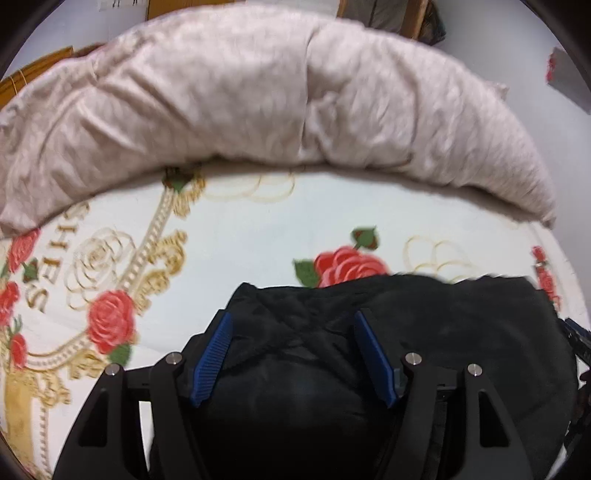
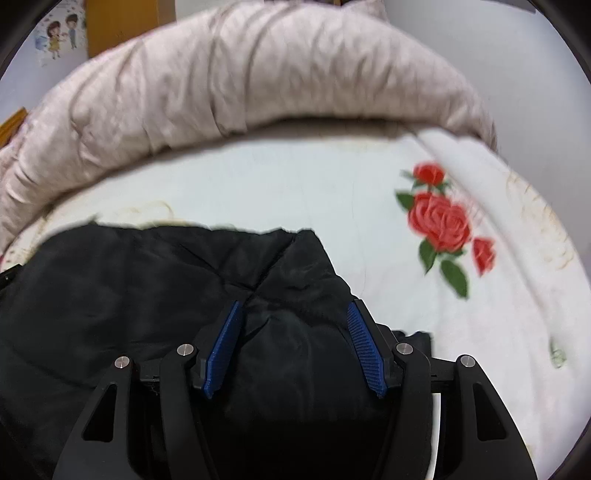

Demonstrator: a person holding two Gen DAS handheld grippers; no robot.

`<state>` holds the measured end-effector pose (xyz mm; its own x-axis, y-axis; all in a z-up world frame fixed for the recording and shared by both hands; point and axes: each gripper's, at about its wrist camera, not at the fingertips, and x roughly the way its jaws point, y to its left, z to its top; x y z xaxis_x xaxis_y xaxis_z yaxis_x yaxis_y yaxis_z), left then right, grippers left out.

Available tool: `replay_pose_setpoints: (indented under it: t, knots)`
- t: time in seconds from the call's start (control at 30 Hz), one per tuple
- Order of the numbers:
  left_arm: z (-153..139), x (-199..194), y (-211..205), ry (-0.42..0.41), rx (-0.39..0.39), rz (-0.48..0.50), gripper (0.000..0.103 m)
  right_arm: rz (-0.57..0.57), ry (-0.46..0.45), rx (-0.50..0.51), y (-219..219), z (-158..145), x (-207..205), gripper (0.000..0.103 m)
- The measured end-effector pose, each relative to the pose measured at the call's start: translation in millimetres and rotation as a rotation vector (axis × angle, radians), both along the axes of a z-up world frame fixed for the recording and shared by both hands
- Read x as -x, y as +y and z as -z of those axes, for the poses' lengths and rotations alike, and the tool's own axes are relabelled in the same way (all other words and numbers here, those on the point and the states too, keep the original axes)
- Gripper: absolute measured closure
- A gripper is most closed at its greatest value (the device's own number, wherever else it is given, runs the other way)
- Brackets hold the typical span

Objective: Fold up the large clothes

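Note:
A black padded jacket (image 1: 424,332) lies bunched on a white bedspread with red roses (image 1: 258,236). In the left wrist view my left gripper (image 1: 293,314) has a thick fold of the jacket's left end filling the gap between its blue pads (image 1: 212,358), which press on it. In the right wrist view the jacket (image 2: 110,280) spreads to the left, and my right gripper (image 2: 294,302) is shut on a bulging fold at its right end. The fabric behind both folds is hidden by the gripper bodies.
A rolled pale pink quilt (image 1: 258,96) runs along the far side of the bed (image 2: 240,81). Bare bedspread (image 2: 314,184) lies between the quilt and the jacket. Wooden furniture (image 2: 107,26) and a wall with a cartoon sticker (image 2: 59,33) stand behind.

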<state>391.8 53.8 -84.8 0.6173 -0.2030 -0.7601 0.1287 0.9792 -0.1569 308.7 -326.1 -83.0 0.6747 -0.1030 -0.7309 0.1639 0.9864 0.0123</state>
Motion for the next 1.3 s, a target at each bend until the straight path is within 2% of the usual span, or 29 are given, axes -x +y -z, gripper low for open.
replay_pose_setpoints:
  t: [0.1,0.2,0.27,0.37,0.4,0.47,0.57,0.63,0.73,0.83,0.9,1.0,1.07,1.2,1.3]
  knots:
    - [-29,20,-4,-0.075,0.007,0.043,0.033,-0.057,-0.047,-0.018,21,-26,6,0.044]
    - [-40,26,-29,-0.085,0.028,0.126,0.033,-0.147,-0.017,-0.048,52,-29,-10,0.044]
    - [-32,20,-55,-0.07,0.011,0.184,0.033,-0.172,0.03,-0.045,68,-19,-25,0.044]
    - [1,1,-82,0.028,0.004,0.22,0.032,-0.161,0.148,-0.039,74,15,-49,0.044]
    - [14,-3,-88,0.035,-0.016,0.217,0.032,-0.146,0.147,-0.056,69,23,-51,0.044]
    - [25,-5,-90,0.006,-0.003,0.202,0.03,-0.124,0.132,-0.069,60,35,-50,0.044]
    - [32,-8,-97,-0.005,-0.016,0.199,0.029,-0.115,0.119,-0.064,57,47,-49,0.043]
    - [31,-10,-98,0.01,-0.034,0.202,0.03,-0.113,0.117,-0.056,58,43,-49,0.043]
    - [10,-2,-88,0.018,-0.031,0.208,0.032,-0.105,0.078,-0.038,53,18,-36,0.043]
    - [-16,21,-51,-0.071,-0.018,0.187,0.032,-0.091,-0.006,-0.036,36,-6,-9,0.043]
    - [-22,38,-19,-0.113,-0.028,0.14,0.032,-0.062,-0.001,-0.008,22,-2,2,0.043]
    - [-3,41,18,-0.073,-0.048,0.056,0.032,-0.005,0.032,0.005,0,22,11,0.043]
    - [19,39,36,-0.025,0.009,0.019,0.029,0.008,0.023,0.007,-7,34,13,0.043]
    - [43,34,37,-0.041,0.073,-0.018,0.025,0.019,0.02,0.032,-9,50,13,0.043]
    - [50,28,29,-0.047,0.073,-0.018,0.024,0.03,-0.001,0.018,-14,59,15,0.043]
